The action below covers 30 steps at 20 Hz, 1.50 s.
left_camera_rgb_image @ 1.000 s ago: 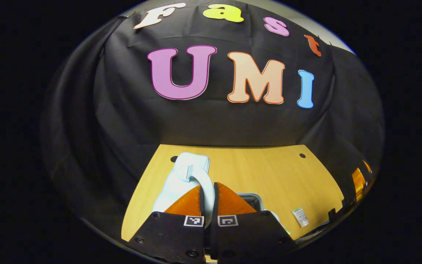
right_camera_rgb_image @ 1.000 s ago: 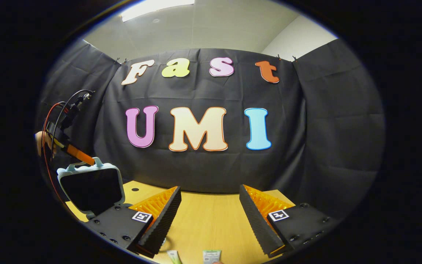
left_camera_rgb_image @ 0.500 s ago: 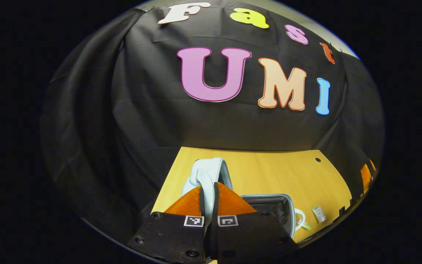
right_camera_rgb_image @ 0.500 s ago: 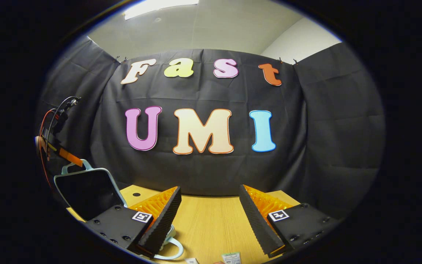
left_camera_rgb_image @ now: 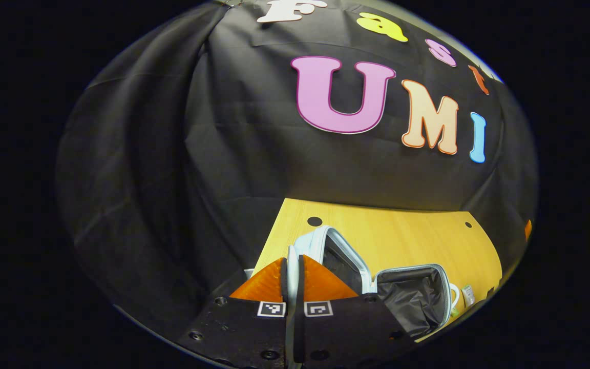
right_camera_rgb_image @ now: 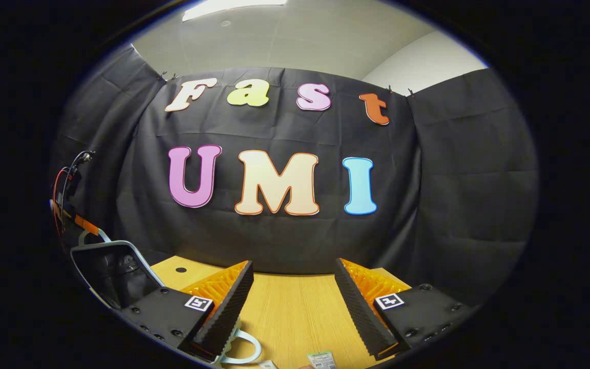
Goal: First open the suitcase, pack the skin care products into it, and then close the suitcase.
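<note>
So this is the opening step, and it looks nearly done. The left gripper [left_camera_rgb_image: 292, 266] has its fingers clamped tight on the thin pale-blue handle of the suitcase lid [left_camera_rgb_image: 333, 246], which is swung up and tilted back toward the far left of the wooden table [left_camera_rgb_image: 402, 241]. Beside it, to the right, the suitcase base [left_camera_rgb_image: 413, 297] lies open with its dark fabric lining showing. The inside looks empty from here, though I can't see its whole floor.

From the right gripper view the same suitcase [right_camera_rgb_image: 116, 271] sits at the left edge, lid up, with the other gripper's cables above it. The right gripper [right_camera_rgb_image: 292, 302] hangs over the middle of the table with its fingers spread wide and nothing between them.

The skin care products are small packets lying on the table near the base's right side [left_camera_rgb_image: 468, 295]; a couple of them peek in at the bottom of the right gripper view [right_camera_rgb_image: 322, 360], just below the open fingers. A pale-blue loop [right_camera_rgb_image: 246, 348] by the right gripper's left finger is probably the base's own handle.

My guess at what's next: lay the lid fully back and let go of it, then drop the right gripper down on a packet. Those look flat, so pinching an edge could be fiddly.
</note>
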{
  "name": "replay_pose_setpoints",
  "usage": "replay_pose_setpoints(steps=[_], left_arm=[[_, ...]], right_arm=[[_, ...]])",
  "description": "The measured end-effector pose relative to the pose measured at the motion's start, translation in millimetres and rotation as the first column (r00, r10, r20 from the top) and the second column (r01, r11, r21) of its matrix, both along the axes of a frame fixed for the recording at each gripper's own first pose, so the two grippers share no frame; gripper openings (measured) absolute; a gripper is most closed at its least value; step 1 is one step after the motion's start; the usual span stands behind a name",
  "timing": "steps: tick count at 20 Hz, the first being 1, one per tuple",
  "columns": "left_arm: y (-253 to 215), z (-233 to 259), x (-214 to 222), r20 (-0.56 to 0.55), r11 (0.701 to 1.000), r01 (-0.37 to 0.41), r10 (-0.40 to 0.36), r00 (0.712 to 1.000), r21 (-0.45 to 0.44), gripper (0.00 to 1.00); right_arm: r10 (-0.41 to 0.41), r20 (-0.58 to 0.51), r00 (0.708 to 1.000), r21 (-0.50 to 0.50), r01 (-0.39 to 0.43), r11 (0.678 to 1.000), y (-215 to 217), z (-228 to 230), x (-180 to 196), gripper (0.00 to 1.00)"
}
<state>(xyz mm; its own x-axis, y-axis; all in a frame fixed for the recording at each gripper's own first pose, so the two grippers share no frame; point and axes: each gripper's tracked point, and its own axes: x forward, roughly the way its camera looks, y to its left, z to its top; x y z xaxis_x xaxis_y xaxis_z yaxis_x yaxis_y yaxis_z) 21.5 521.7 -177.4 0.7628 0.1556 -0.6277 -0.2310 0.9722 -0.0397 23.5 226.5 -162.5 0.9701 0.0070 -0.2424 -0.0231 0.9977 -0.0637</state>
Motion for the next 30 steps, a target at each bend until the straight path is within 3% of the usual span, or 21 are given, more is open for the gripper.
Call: replay_pose_setpoints(steps=[7,15,19,23,26,30], left_arm=[[44,-51,-26,-0.068,0.996,-0.090,0.089,0.994,-0.017,0.00],[72,-116,-54,-0.139,0.988,-0.144,0.149,0.979,0.051,0.04],[80,-138,-64,-0.180,0.976,-0.209,0.216,0.960,0.059,0.07],[77,-108,-46,-0.038,0.960,-0.243,0.250,0.967,0.142,0.30],[74,-46,-35,0.141,0.938,-0.289,0.265,0.954,0.193,1.00],[44,37,-28,0.366,0.915,-0.357,0.272,0.890,0.186,0.95]], right_arm=[[0.014,-0.024,1.000,-0.016,-0.014,1.000,11,-6,-6,0.98],[0.002,-0.046,0.999,-0.020,-0.003,1.000,4,-9,-10,0.98],[-0.006,-0.046,0.999,-0.032,0.004,0.999,-2,-9,-11,0.98],[-0.001,-0.017,1.000,-0.034,0.000,0.999,-5,-1,-9,0.98],[0.018,0.008,1.000,-0.002,-0.018,1.000,-4,5,-7,0.98],[0.036,0.049,0.998,0.015,-0.037,0.999,-14,16,-3,0.99]])
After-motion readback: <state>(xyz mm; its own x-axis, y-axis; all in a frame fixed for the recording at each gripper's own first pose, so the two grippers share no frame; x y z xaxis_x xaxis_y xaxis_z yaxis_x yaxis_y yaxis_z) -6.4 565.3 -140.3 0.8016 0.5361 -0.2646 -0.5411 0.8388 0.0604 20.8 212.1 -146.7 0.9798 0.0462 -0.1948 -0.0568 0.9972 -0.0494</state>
